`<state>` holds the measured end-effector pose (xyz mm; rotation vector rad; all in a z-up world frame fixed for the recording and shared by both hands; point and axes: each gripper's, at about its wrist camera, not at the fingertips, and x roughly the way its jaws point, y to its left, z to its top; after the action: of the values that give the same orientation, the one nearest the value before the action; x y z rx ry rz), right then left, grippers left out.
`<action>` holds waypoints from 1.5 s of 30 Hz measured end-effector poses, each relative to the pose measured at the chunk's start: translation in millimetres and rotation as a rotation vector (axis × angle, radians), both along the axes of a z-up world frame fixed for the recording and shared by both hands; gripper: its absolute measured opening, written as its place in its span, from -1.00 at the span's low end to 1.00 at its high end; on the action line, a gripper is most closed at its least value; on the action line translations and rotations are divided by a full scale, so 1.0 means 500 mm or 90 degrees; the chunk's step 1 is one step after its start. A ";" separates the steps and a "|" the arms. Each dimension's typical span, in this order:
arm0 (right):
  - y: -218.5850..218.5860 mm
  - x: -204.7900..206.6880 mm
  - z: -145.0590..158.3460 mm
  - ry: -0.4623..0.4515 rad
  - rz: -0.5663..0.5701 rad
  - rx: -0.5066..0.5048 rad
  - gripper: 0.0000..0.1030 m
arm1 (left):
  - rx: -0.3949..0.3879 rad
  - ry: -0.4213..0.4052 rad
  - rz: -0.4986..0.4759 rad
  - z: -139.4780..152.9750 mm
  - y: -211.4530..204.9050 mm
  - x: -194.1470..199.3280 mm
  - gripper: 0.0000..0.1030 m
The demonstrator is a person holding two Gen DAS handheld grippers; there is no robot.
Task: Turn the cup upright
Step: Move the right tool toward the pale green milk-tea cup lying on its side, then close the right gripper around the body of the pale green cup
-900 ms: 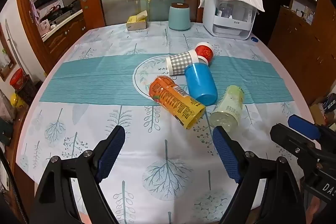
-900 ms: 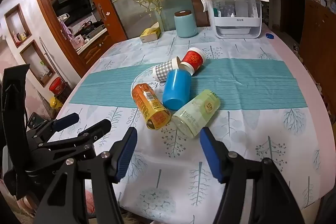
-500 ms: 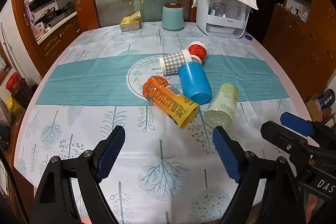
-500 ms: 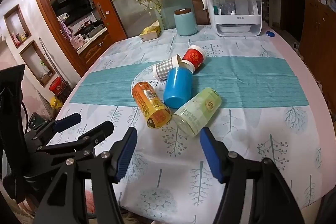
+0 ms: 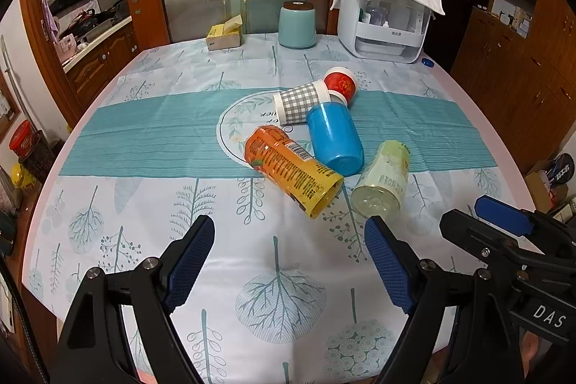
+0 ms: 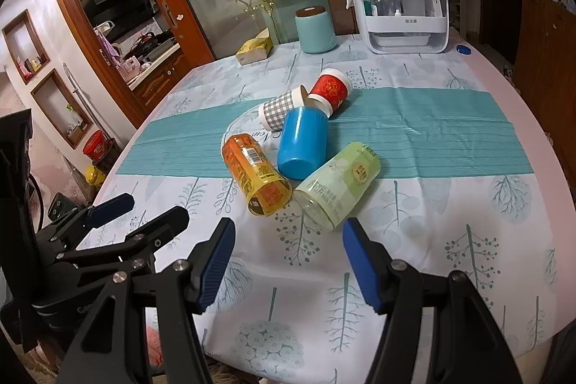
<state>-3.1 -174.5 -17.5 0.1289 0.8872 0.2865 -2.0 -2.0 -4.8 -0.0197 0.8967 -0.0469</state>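
Hovering near the surface (image 5: pixel 151 168) edge, both left tongs (image 5: pixel 288 261) and right tongs (image 6: pixel 286 260) gaping apart, empty. Lying toppled mid-surface, touching: orange cup (image 5: pixel 291 170), blue cup (image 5: pixel 334 139), green cup (image 5: pixel 383 179). Risking nudging neighbours, sending cups rolling.

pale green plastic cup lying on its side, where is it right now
In the right wrist view the pale green plastic cup lies mid-table, rightmost of the pile, beside the blue plastic cup.

At the table's far edge stand a teal canister with a brown lid (image 5: pixel 297 27), a yellow tissue box (image 5: pixel 224 36) and a towel-draped white organizer (image 5: pixel 387 20).
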 end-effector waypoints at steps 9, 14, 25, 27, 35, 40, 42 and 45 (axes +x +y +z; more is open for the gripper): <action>0.000 0.007 -0.014 0.014 -0.003 0.004 0.21 | 0.000 0.004 0.002 -0.007 0.005 0.005 0.63; -0.002 0.014 -0.022 0.022 -0.006 0.007 0.21 | 0.001 0.011 0.005 -0.013 0.007 0.011 0.63; -0.010 0.036 -0.039 0.039 -0.015 0.018 0.21 | 0.001 0.022 0.011 -0.027 0.011 0.031 0.63; -0.012 0.042 -0.042 0.042 -0.017 0.021 0.21 | 0.002 0.023 0.013 -0.030 0.013 0.036 0.63; -0.019 0.067 -0.056 0.057 -0.029 0.034 0.21 | 0.004 0.031 0.018 -0.045 0.016 0.058 0.63; -0.027 0.089 -0.068 0.067 -0.044 0.051 0.21 | 0.008 0.037 0.023 -0.058 0.020 0.079 0.63; -0.036 0.102 -0.075 0.075 -0.052 0.072 0.21 | 0.010 0.041 0.025 -0.064 0.023 0.089 0.63; -0.048 0.116 -0.083 0.076 -0.065 0.096 0.21 | 0.010 0.047 0.031 -0.074 0.028 0.105 0.63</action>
<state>55.0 -198.4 -58.8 0.3331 0.9735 0.2525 50.4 11.8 -41.7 -0.0290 0.9706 0.0071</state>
